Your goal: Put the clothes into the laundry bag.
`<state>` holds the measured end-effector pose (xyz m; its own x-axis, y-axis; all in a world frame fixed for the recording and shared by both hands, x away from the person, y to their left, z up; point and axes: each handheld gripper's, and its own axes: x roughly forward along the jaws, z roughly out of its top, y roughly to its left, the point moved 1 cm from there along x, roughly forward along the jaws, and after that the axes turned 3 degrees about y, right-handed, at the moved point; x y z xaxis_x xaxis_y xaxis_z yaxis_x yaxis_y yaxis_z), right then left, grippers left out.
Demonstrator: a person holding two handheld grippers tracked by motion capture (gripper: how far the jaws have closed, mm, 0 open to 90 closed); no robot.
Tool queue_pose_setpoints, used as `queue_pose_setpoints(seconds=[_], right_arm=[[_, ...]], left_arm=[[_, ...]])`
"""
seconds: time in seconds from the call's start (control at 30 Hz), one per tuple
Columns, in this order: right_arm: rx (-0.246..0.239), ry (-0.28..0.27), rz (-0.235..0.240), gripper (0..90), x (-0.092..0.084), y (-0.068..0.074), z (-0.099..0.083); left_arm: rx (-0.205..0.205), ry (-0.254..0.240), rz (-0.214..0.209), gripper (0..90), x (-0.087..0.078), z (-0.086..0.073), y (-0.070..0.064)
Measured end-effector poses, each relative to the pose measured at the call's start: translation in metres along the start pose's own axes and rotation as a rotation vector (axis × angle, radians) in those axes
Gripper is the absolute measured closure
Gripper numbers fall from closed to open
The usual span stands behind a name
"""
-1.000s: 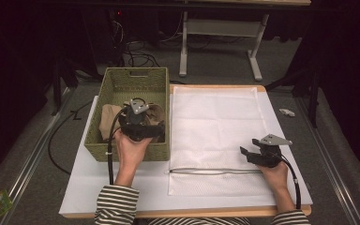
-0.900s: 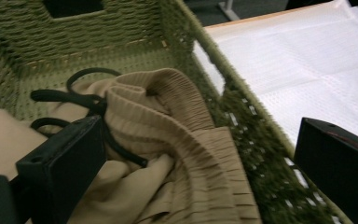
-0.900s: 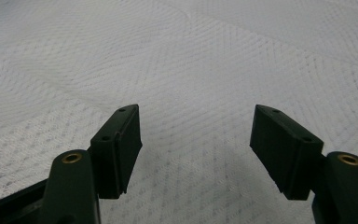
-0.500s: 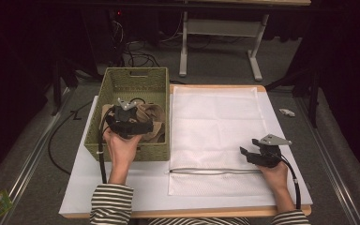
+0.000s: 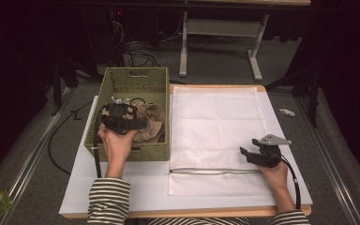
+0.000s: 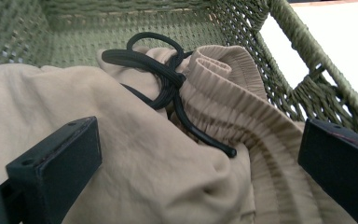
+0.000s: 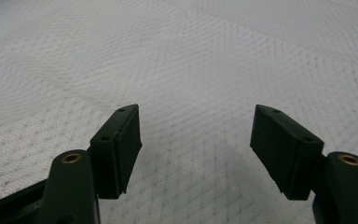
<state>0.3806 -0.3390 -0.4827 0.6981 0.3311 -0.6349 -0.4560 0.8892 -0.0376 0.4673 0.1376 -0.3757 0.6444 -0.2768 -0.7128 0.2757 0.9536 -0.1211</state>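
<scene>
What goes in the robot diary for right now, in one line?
left gripper: open over tan garment in green basket | right gripper: open above white mesh bag

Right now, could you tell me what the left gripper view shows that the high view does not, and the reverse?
Left gripper view alone: the black drawstring knotted at the garment's gathered waistband, and the left tool's jaws standing open, one on each side of the cloth.

High view alone: the white mesh bag with its zipper along the near edge, the right tool resting over it, and both striped sleeves.

Both: the green basket and the tan garment lying inside it.
</scene>
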Motion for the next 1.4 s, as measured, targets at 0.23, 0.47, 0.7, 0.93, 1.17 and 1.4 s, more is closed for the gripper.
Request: queue_pose_setpoints(seconds=[0.23, 0.47, 0.7, 0.93, 1.17, 1.4], right_arm=[[-0.002, 0.003, -0.001, 33.5, 0.0, 0.0, 0.0], [-0.006, 0.005, -0.002, 33.2, 0.0, 0.0, 0.0], [-0.004, 0.008, -0.002, 33.2, 0.001, 0.001, 0.0], [-0.005, 0.008, -0.001, 33.1, 0.001, 0.0, 0.0], [-0.004, 0.011, -0.003, 33.1, 0.001, 0.001, 0.0], [-0.002, 0.013, -0.003, 33.1, 0.001, 0.001, 0.0]], left_arm=[[-0.041, 0.088, -0.039, 0.0, 0.011, 0.012, 0.007], [-0.035, 0.147, -0.068, 0.0, 0.03, 0.02, 0.001], [-0.023, 0.193, -0.081, 0.0, 0.041, 0.028, -0.005], [0.023, 0.221, -0.082, 0.0, 0.059, 0.032, -0.01], [0.083, 0.257, 0.001, 0.0, 0.072, 0.027, -0.005], [0.2, 0.308, 0.062, 0.2, 0.08, 0.017, 0.013]])
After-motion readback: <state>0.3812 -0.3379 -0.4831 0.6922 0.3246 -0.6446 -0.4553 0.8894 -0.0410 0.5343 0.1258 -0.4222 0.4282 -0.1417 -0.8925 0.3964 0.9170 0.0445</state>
